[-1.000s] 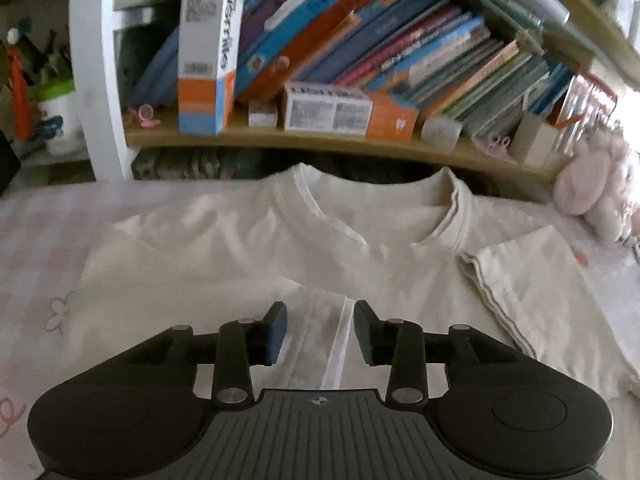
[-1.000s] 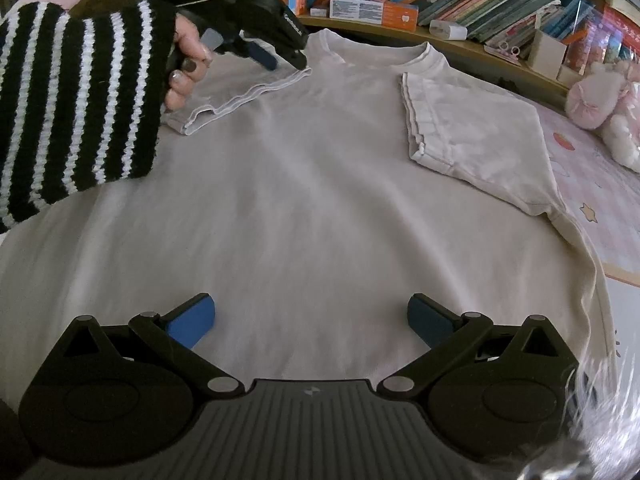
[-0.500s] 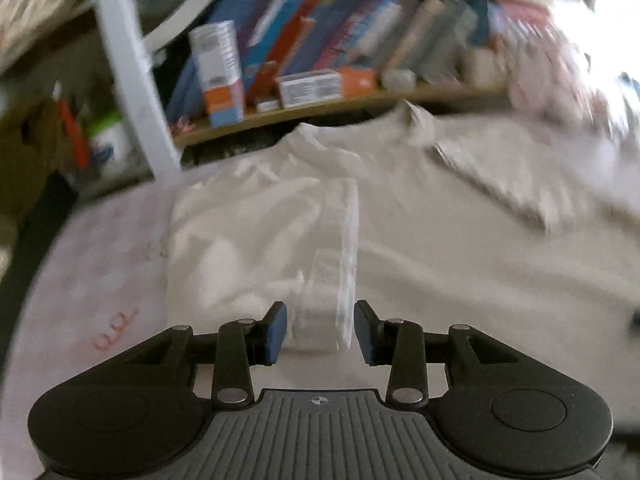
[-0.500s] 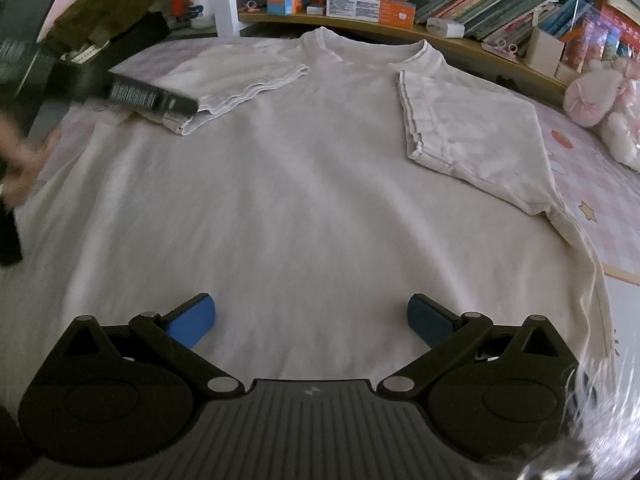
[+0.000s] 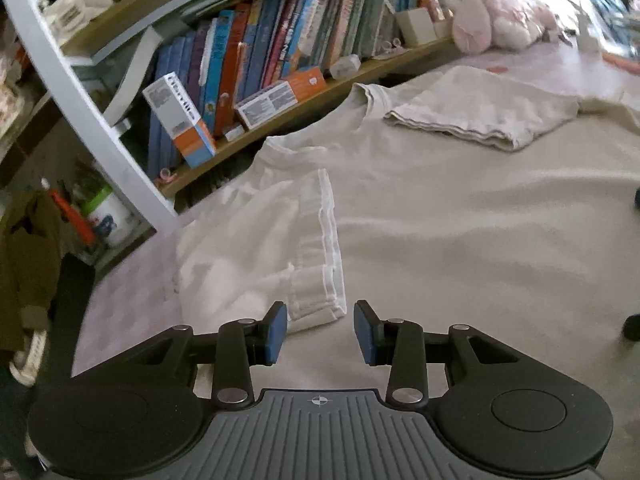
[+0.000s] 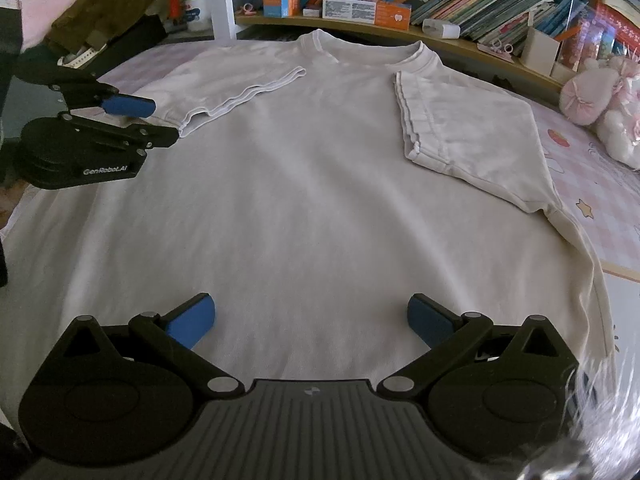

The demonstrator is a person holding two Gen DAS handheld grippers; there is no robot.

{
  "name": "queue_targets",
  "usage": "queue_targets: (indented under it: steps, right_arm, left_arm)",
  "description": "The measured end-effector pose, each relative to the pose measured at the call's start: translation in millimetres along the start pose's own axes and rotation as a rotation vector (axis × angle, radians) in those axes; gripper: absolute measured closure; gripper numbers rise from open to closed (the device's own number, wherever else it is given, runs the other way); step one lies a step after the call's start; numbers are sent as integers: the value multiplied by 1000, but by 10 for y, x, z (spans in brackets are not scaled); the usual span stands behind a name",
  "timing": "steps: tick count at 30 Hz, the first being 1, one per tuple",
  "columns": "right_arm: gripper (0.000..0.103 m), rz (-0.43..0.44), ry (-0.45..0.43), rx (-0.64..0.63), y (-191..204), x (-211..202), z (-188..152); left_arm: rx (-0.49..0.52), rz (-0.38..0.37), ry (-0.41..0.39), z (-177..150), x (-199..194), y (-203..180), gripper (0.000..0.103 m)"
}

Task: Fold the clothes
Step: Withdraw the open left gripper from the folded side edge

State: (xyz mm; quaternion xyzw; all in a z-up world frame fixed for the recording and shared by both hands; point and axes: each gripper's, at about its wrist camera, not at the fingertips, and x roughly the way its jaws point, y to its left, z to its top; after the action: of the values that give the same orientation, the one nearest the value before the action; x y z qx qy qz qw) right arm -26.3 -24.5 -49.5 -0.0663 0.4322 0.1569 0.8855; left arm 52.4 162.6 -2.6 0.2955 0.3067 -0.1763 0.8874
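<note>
Both sleeves lie folded onto the shirt [image 6: 312,200]; the left gripper [image 5: 320,330] and right gripper [image 6: 310,318] hover over it, open, empty.

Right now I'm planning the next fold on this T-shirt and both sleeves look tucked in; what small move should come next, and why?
Probably bring the left tool down onto the T-shirt's left side edge, just below the folded left sleeve, and close on it. Both sleeves lie folded inward, the right sleeve too, and both tools are open and hold nothing, so the side fold seems next.

Flat cream T-shirt [image 6: 304,208], sleeves infolded
</note>
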Motion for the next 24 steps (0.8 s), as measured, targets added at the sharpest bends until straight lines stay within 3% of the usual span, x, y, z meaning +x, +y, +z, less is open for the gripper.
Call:
queue_targets:
  steps: [7,9,12,16,18,20,24]
  right_arm:
    - [0,0,4,-1,-6,-6,11]
    - [0,0,5,-1,-8,-7,10]
    - [0,0,4,0,-9,-9,6]
    - [0,2,2,-2,-11,-10,1]
    - [0,0,3,-1,-13,-1,6]
    - [0,-1,4,0,-13,8,13]
    - [0,-2,5,0,-11,23,24]
  left_arm:
    - [52,-23,30,74,164,12,68]
    - [-20,-57,70,134,219,89,88]
    - [-188,-102,79,181,203,254,97]
    - [-437,-181,24,223,1,497,98]
    - [-515,-259,68,172,84,552,98]
    - [-568,-317,148,76,243,567,92]
    - [-583,-319,132,-3,221,574,87]
